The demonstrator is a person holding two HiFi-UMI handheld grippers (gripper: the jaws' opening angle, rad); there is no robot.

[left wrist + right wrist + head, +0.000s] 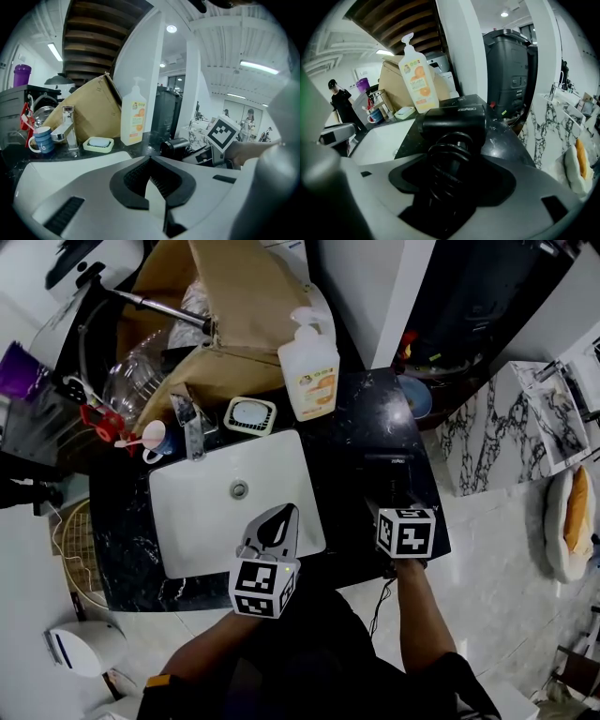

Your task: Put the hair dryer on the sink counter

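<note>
The black hair dryer [389, 474] is at the right part of the black sink counter [356, 418], its body pointing away from me. My right gripper [394, 507] is shut on its handle, which has the black cord wound round it [447, 164]. Whether the dryer body [452, 123] rests on the counter top I cannot tell. My left gripper [274, 523] hovers over the front edge of the white basin [202, 512], its jaws together with nothing between them. From the left gripper view the dryer [176, 146] shows to the right, beside the right gripper's marker cube [223, 132].
A soap pump bottle [309, 362], a soap dish [250, 414], a faucet [190, 423] and a blue-and-white mug [155, 439] stand behind the basin. A cardboard box [234, 296] leans at the back. A blue bowl [412, 395] sits at the counter's far right corner.
</note>
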